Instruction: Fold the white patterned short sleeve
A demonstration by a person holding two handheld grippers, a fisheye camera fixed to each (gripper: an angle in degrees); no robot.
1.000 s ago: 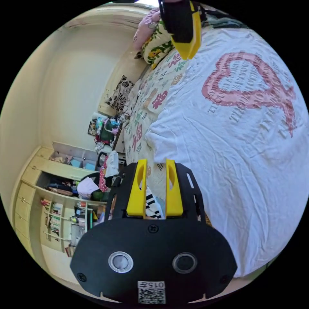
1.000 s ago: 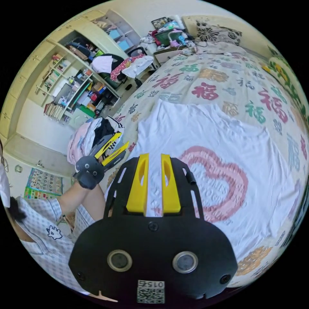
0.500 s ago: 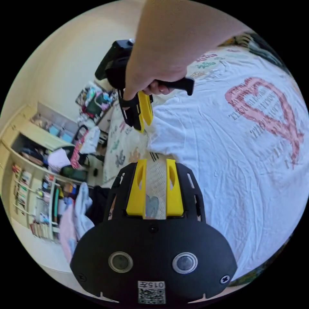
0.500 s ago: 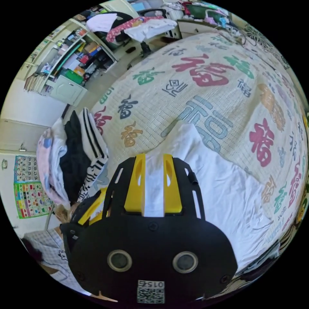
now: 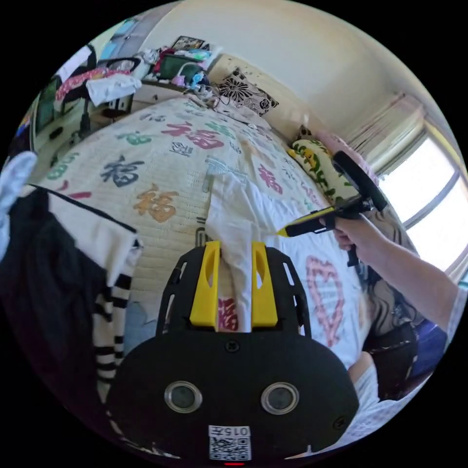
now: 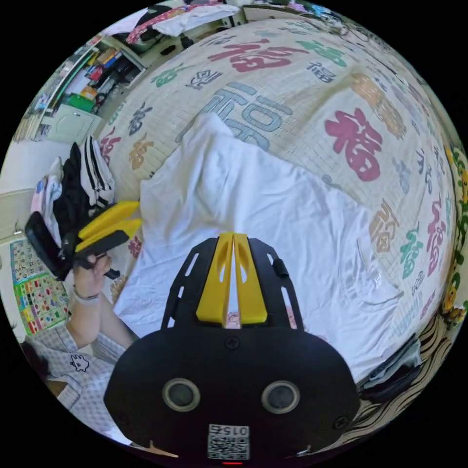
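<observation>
the white short-sleeve t-shirt with a pink heart print point(image 5: 273, 229) lies spread on the cream quilted bedspread printed with big coloured characters point(image 5: 161, 161), which serves as the landmark here. in the right gripper view the shirt point(image 6: 253, 195) covers the near part of that bedspread point(image 6: 360, 122), its fabric wrinkled and one corner pointing toward the bedspread's middle.

the left gripper point(image 5: 234, 253), black with two yellow jaws, has its jaws apart; a strip of the shirt's white cloth runs up between them, but whether they press on it cannot be told. in the right gripper view the same tool point(image 6: 109, 225) sits at the shirt's edge, held by a hand point(image 6: 90, 273), jaws slightly parted.

the right gripper point(image 6: 232, 243) has its yellow jaws drawn almost together, tips over the white cloth; whether fabric is pinched between them cannot be told. in the left gripper view it point(image 5: 292, 230) reaches in from the window side of the bedspread, its yellow tip touching the shirt, gripped by a hand point(image 5: 356, 234).

a pile of black, white and striped clothes point(image 5: 58, 253) sits at the bedspread's near edge. a black-and-white floral pillow point(image 5: 243, 92) lies at its far end.
</observation>
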